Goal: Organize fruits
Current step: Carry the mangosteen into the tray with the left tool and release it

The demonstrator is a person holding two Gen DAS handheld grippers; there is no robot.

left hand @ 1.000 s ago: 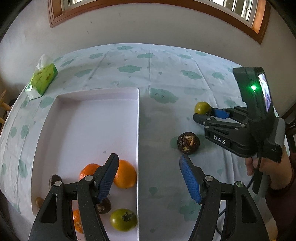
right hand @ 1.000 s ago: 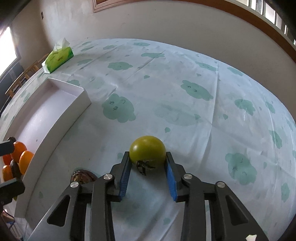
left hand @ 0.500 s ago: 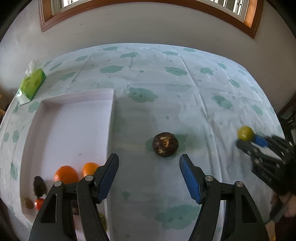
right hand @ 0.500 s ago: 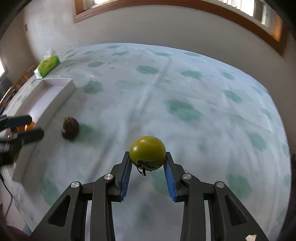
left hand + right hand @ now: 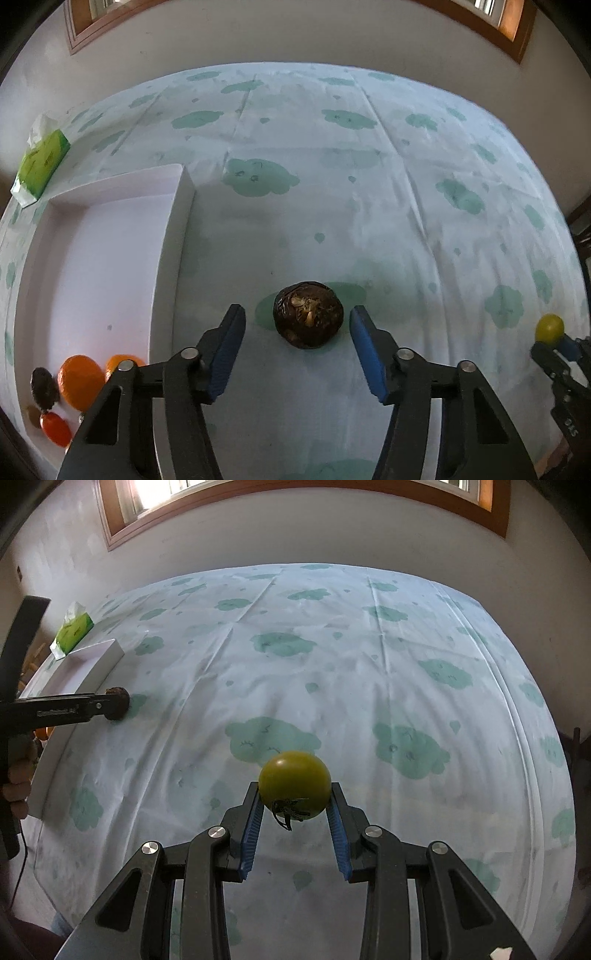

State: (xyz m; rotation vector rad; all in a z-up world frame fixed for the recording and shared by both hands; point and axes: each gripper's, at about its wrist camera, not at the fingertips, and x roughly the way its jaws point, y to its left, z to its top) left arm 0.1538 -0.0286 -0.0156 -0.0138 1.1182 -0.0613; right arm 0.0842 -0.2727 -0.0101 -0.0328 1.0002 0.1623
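My left gripper (image 5: 297,328) is open, its blue pads on either side of a dark brown round fruit (image 5: 308,314) that lies on the tablecloth; the pads stand apart from it. The fruit also shows in the right wrist view (image 5: 119,701), beside the left gripper (image 5: 110,705). My right gripper (image 5: 294,805) is shut on a green tomato (image 5: 294,783) and holds it above the table; it shows at the far right of the left wrist view (image 5: 550,328). A white tray (image 5: 173,236) on the left holds oranges (image 5: 79,382), a small red fruit (image 5: 55,428) and a dark fruit (image 5: 43,384).
A green tissue pack (image 5: 42,162) lies beyond the tray's far left corner. The table is covered by a white cloth with green cloud prints (image 5: 369,184). A wall with a wood-framed window (image 5: 295,487) stands behind the table.
My left gripper has moved right from over the tray and closed in on the dark brown fruit. My right gripper has lifted the green tomato and carried it away to the right.
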